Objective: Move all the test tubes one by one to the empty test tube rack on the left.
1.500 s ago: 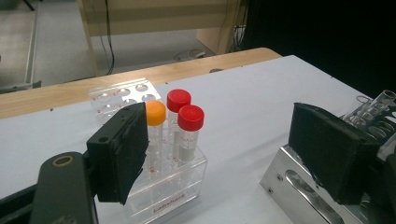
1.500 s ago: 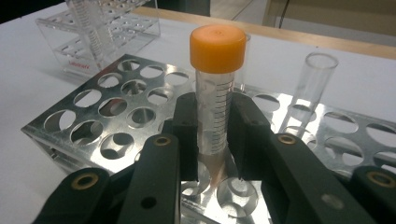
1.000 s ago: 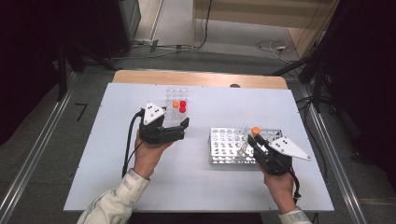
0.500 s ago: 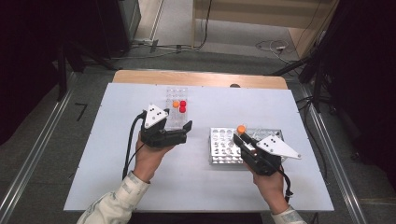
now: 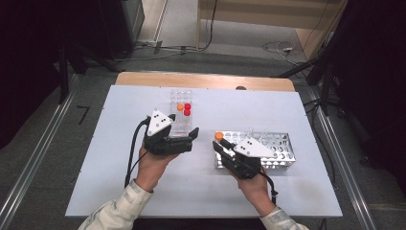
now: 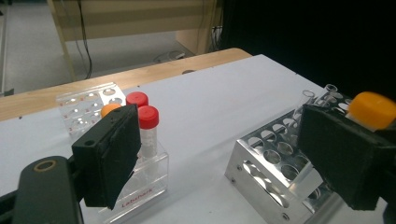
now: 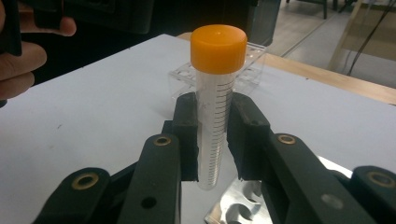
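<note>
The right gripper (image 7: 212, 140) pinches the orange-capped tube (image 7: 215, 98) upright, cap at 12 o'clock above its pads; the left gripper (image 5: 184, 139) stands spread, empty.

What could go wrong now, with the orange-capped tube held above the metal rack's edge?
1. The right hand-held gripper grips the tube at mid-body between narrow pads; a tilt or bump could let it slip.
2. The tube's bottom hangs near the metal rack; moving sideways low could catch its edge.
3. The clear rack already holds three capped tubes; a crooked insert might knock them.
</note>
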{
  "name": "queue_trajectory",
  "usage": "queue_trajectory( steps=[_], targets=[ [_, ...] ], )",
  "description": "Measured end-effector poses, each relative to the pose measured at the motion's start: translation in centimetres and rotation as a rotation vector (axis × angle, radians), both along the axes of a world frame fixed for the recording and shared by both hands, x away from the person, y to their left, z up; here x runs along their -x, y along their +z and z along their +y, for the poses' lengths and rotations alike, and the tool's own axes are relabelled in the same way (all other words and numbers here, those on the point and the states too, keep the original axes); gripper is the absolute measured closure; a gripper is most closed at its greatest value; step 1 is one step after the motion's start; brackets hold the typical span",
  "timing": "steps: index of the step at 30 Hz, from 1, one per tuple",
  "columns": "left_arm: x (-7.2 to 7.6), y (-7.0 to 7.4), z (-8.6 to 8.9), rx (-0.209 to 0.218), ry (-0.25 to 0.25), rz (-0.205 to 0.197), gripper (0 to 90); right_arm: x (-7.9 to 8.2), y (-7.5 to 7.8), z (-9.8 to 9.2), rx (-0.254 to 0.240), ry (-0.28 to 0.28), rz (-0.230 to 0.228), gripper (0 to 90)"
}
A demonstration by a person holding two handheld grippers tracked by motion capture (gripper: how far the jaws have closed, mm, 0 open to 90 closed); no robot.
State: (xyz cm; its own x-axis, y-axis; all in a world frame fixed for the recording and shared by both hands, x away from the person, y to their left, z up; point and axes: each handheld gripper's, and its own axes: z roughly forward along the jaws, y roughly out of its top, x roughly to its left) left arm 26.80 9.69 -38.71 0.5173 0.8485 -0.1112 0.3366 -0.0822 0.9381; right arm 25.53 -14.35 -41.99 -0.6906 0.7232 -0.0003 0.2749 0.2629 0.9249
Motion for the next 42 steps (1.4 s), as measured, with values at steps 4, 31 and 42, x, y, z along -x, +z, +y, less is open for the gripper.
queue_trajectory(
  steps=[4, 31, 42],
  targets=[
    [0.3, 0.1, -0.1, 0.000, -0.015, -0.004, 15.1, -0.3, -0.6, 1.3, 0.009, 0.021, 0.012, 71.5],
    [1.4, -1.4, -2.9, -0.095, -0.194, -0.012, 69.2, -0.6, -1.6, 3.3, 0.030, 0.059, 0.033, 71.4],
    [0.8, -1.3, -1.8, -0.053, -0.172, 0.008, 70.1, -0.5, -1.3, 2.6, 0.016, 0.103, 0.057, 32.9]
  ],
)
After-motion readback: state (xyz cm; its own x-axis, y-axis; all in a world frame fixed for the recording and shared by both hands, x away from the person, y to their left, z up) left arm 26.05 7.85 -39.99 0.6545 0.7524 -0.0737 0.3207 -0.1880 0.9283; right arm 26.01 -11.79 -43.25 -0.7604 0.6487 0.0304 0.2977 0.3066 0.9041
